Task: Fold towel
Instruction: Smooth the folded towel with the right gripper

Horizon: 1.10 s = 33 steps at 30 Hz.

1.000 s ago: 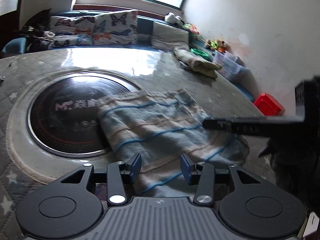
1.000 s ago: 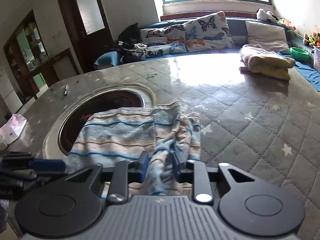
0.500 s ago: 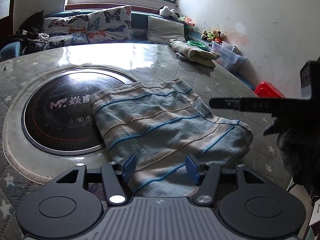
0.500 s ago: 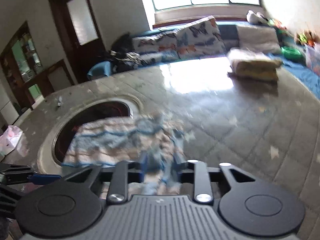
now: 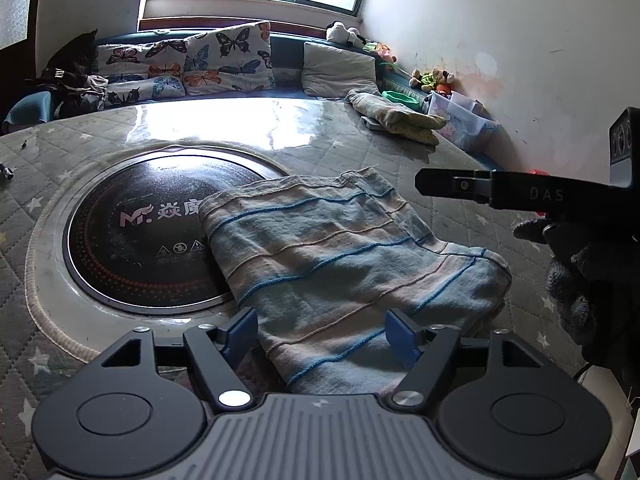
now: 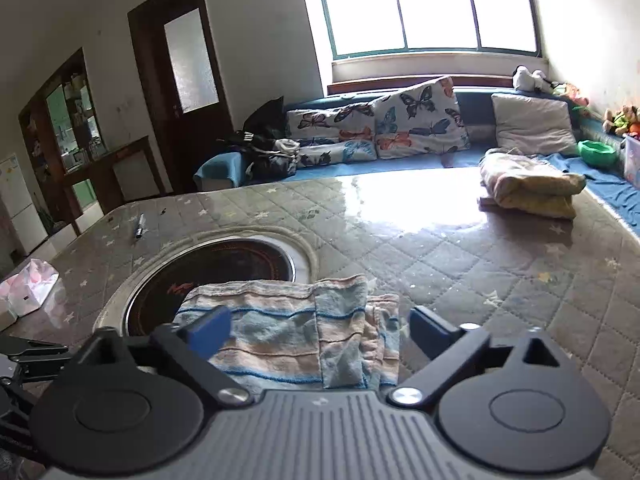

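Quilted table under window, round black cooktop inset. One striped towel folded, lying at cooktop's 4 o'clock edge, partly over it. Left gripper and right gripper: both released, jaws have just been opening, towel lies under the gap, nothing pinched. Judgement: lift clear without snagging layers, then square edges. Second cloth bundle at 1 o'clock. Two butterfly cushions.

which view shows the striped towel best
The left wrist view: the striped towel lies folded in full sight, partly over the round black cooktop. The right wrist view shows only its near end, partly hidden behind the gripper body.
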Tool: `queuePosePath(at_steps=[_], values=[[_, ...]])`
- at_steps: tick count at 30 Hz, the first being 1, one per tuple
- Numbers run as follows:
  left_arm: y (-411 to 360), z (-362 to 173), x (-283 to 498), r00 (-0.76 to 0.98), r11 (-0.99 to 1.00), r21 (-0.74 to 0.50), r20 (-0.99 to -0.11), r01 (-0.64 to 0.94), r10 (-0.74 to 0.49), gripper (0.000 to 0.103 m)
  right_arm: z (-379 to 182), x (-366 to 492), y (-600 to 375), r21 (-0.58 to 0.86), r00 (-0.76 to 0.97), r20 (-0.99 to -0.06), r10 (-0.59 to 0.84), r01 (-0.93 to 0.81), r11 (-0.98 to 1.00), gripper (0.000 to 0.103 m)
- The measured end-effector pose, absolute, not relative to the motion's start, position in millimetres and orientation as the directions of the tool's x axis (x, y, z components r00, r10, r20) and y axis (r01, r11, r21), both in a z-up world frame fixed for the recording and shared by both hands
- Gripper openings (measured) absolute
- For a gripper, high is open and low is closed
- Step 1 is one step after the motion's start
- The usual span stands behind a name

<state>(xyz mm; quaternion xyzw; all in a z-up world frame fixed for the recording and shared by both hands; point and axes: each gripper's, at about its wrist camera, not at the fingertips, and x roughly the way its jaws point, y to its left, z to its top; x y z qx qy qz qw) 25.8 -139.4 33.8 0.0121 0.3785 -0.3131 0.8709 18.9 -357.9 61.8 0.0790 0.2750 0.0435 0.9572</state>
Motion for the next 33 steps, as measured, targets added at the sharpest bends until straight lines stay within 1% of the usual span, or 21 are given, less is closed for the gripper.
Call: queuePosePath(at_steps=[3,6,7,9,12,14,17,20,24,28,30,33], values=[[-139.0,34.9,23.6,0.519,0.798,-0.211,-0.661,0.564,-0.542,0.084,66.6,13.5,-357.8,0.176,0.874,-0.476,0.102,-0.02,0.984,0.103],[-140.3,35.1,23.5,0.517,0.795,-0.211,-0.66,0.569,-0.545,0.086,71.7,9.0,-361.3,0.214,0.899,-0.426,0.106,-0.014,0.977,0.103],[-141.0,35.0,23.4,0.516,0.794,-0.211,-0.659,0.57,-0.547,0.088,72.6,10.9,-363.4,0.235,0.896,-0.428,0.122,-0.02,0.972,0.103],[-142.2,34.4,23.3,0.515,0.792,-0.21,-0.66,0.573,-0.547,0.093,74.2,15.7,-368.0,0.279,0.886,-0.435,0.158,-0.034,0.96,0.103],[-141.6,33.8,22.7,0.512,0.789,-0.207,-0.661,0.578,-0.548,0.094,73.2,20.7,-367.9,0.297,0.865,-0.466,0.184,-0.044,0.954,0.103],[-140.1,32.6,23.3,0.513,0.793,-0.206,-0.664,0.574,-0.544,0.096,68.7,21.9,-362.6,0.296,0.844,-0.486,0.226,-0.085,0.952,0.103],[-138.2,30.5,24.5,0.515,0.799,-0.206,-0.669,0.565,-0.536,0.096,62.2,20.5,-349.7,0.303,0.812,-0.506,0.292,-0.15,0.941,0.103],[-138.3,27.1,25.2,0.511,0.802,-0.209,-0.675,0.56,-0.533,0.096,52.6,17.8,-335.9,0.309,0.784,-0.53,0.324,-0.177,0.934,0.103],[-140.5,20.4,25.7,0.503,0.803,-0.19,-0.692,0.565,-0.518,0.096,38.4,13.3,-331.4,0.31,0.763,-0.564,0.316,-0.159,0.937,0.103],[-138.9,13.0,26.2,0.498,0.811,-0.172,-0.712,0.559,-0.495,0.096,23.8,15.1,-354.1,0.298,0.757,-0.613,0.225,-0.042,0.954,0.103],[-137.5,12.1,26.1,0.499,0.814,-0.171,-0.714,0.555,-0.49,0.096,23.8,15.6,-366.2,0.314,0.747,-0.628,0.22,-0.016,0.949,0.103],[-137.3,16.3,26.3,0.511,0.815,-0.171,-0.703,0.553,-0.495,0.096,39.3,17.5,-363.2,0.225,0.77,-0.615,0.17,-0.035,0.974,0.103]])
